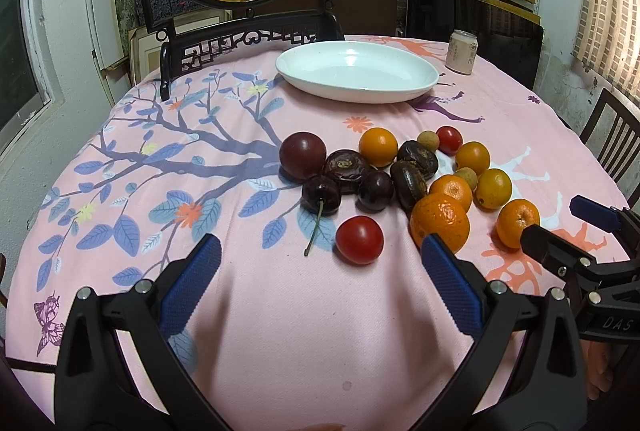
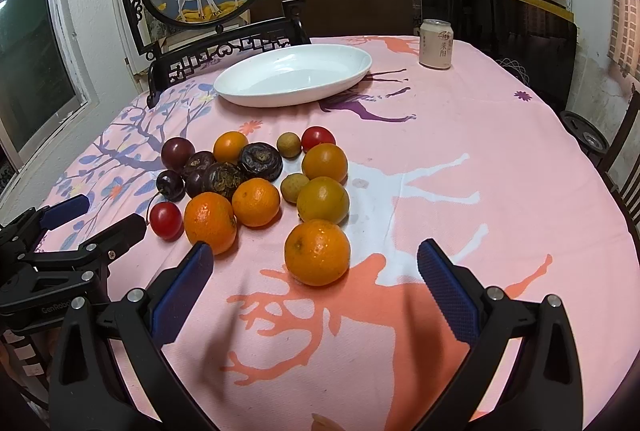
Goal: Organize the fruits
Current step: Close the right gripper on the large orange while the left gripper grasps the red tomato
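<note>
Both grippers spread wide, holding nothing: left gripper (image 1: 320,259) low over the table's near edge w/ a red tomato (image 1: 359,239) just ahead; right gripper (image 2: 316,263) w/ an orange (image 2: 317,252) between its tips, not touching. Fruit pile (image 2: 256,175) mid-table on the pink cloth (image 2: 460,151). White dish (image 2: 294,75) bare at the far edge, can (image 2: 436,44) in the far right corner.
</note>
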`<state>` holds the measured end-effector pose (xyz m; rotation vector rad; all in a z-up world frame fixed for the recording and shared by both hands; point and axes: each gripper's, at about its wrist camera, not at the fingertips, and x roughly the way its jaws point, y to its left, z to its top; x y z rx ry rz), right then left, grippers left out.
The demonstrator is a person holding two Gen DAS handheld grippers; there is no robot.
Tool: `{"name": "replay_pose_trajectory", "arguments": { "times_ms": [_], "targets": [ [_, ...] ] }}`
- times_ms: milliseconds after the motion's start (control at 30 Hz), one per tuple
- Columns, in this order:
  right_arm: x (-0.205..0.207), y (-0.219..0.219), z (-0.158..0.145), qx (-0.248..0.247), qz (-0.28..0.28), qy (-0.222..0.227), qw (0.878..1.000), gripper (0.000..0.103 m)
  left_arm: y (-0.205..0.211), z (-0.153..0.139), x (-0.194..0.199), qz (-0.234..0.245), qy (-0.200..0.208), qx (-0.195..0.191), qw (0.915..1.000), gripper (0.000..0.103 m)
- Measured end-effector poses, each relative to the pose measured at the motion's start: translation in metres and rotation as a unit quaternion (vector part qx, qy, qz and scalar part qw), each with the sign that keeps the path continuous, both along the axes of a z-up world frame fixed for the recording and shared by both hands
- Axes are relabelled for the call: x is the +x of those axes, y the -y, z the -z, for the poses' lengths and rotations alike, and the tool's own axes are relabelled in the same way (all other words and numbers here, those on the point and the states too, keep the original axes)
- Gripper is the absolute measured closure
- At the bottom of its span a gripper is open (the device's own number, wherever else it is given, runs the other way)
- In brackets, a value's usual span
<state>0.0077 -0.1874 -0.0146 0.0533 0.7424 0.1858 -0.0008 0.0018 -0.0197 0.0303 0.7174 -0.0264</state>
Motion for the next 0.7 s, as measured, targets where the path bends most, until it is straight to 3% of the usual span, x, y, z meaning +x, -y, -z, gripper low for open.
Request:
{"name": "replay_pose_trajectory", "arguments": {
  "times_ms": [300,400,567,700],
  "targets": [
    [0.004,0.003,0.002,0.006,-0.006,-0.011,1.000,0.001,0.000,-0.002,0.001,0.001,-0.005,0.001,1.0000,0.002],
    [0.007,0.000,0.018,0.019,-0.026,-0.059,0.998,0.001,-0.005,0.007,0.008,0.005,-0.040,-0.008,0.9992,0.002],
    [0.002,0.006,0.033,-0.010,-0.037,-0.101,0.994,0.001,-0.021,0.028,0.022,0.004,-0.118,-0.039,0.9923,0.002],
    [-0.010,0.005,0.036,-0.041,-0.060,-0.104,0.992,0.001,-0.008,0.033,0.020,0.015,-0.129,0.012,0.9915,0.002]
  ]
}}
